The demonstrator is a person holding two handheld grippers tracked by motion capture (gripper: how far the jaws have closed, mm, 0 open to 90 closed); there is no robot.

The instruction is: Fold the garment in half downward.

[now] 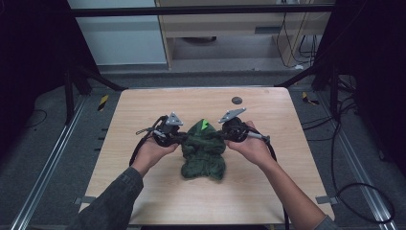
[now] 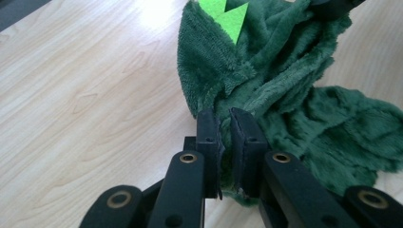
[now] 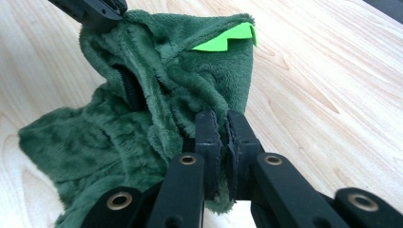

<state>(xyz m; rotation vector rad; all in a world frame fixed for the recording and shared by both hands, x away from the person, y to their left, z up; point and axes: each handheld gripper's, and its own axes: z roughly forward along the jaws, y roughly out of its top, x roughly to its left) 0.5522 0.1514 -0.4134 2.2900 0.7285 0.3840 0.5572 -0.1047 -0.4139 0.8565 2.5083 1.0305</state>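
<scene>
**Both grippers pinching the green fleece at mid-table**

I have the fleece point(image 1: 204, 152), a dark green plush garment with bright green spikes point(image 1: 205, 125), bunched in the middle of the table point(image 1: 143, 110), a little nearer my edge than the far one. My left gripper point(image 1: 181, 138) is clenched on a fold at its left side, and my right gripper point(image 1: 221, 136) is clenched on a fold at its right. In each gripper view the jaws stand almost together with pile squeezed between them. The upper part is lifted between my hands; the lower part lies crumpled on the wood.

My worry is the hold. Each bite looks thin, just a ridge of plush, so if I pull the hands apart quickly the pile may slide out of one side. Then the piece would swing from the other gripper and fold over itself. The trailing lower part could also drag on the table and twist the garment as I move it.
</scene>
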